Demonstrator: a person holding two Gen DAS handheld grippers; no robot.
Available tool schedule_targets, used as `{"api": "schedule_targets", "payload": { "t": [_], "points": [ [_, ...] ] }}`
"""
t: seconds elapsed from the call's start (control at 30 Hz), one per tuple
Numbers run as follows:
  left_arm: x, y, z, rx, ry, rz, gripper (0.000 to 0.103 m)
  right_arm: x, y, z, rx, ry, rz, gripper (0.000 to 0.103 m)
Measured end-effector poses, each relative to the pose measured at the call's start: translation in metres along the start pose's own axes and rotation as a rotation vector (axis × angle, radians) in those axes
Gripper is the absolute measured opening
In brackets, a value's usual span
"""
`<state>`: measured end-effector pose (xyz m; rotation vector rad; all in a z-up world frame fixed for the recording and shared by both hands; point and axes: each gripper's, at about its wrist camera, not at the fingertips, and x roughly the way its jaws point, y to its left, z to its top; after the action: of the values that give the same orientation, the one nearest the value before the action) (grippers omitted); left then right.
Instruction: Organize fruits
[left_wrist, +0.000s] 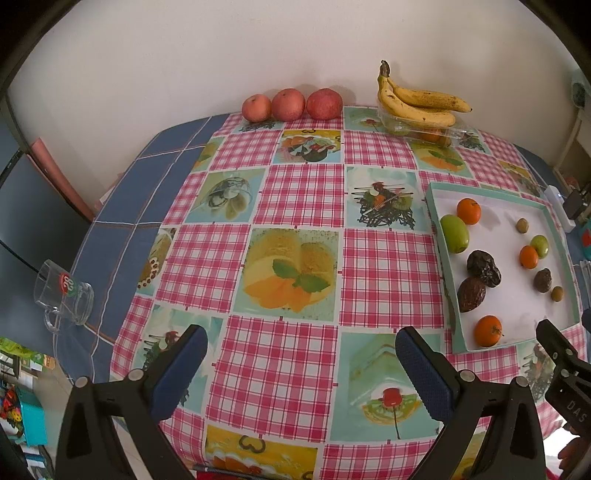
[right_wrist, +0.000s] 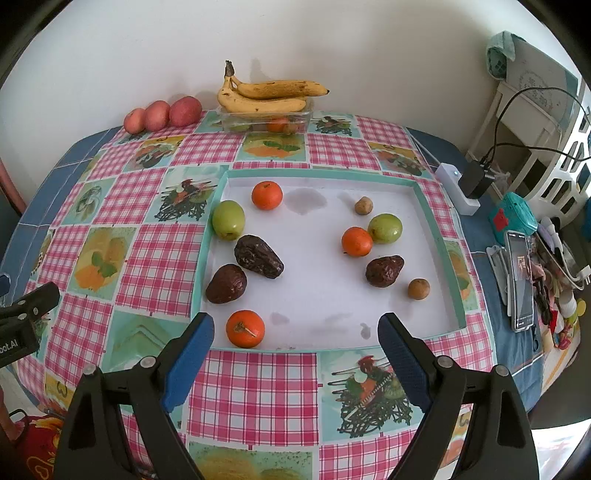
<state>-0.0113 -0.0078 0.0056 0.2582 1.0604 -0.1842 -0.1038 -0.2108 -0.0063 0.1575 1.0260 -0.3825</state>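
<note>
A shallow white tray with a teal rim (right_wrist: 439, 236) (left_wrist: 436, 192) lies on the table and holds loose fruit: three oranges, the nearest one (right_wrist: 245, 328) (left_wrist: 488, 331), two green fruits (right_wrist: 228, 220), three dark wrinkled fruits (right_wrist: 258, 256) and two small brown ones (right_wrist: 419, 288). Three red apples (left_wrist: 291, 105) (right_wrist: 162, 114) and bananas (left_wrist: 417, 101) (right_wrist: 266, 96) on a clear box stand at the back by the wall. My right gripper (right_wrist: 295, 332) is open and empty over the tray's near edge. My left gripper (left_wrist: 301, 345) is open and empty above the tablecloth, left of the tray.
A glass mug (left_wrist: 64, 297) lies on its side at the table's left edge. A white power strip with a black charger (right_wrist: 461, 186), a phone (right_wrist: 521, 280) and clutter sit to the right of the tray. The wall is just behind the table.
</note>
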Motion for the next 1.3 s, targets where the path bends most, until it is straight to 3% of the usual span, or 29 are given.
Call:
{"api": "schedule_targets", "payload": {
  "t": [1.3],
  "points": [
    [0.0003,0.0041,0.0,-0.014,0.0,-0.007,0.103,0.0022,0.002,-0.0016,-0.004,0.007,0.0,0.091]
  ]
}}
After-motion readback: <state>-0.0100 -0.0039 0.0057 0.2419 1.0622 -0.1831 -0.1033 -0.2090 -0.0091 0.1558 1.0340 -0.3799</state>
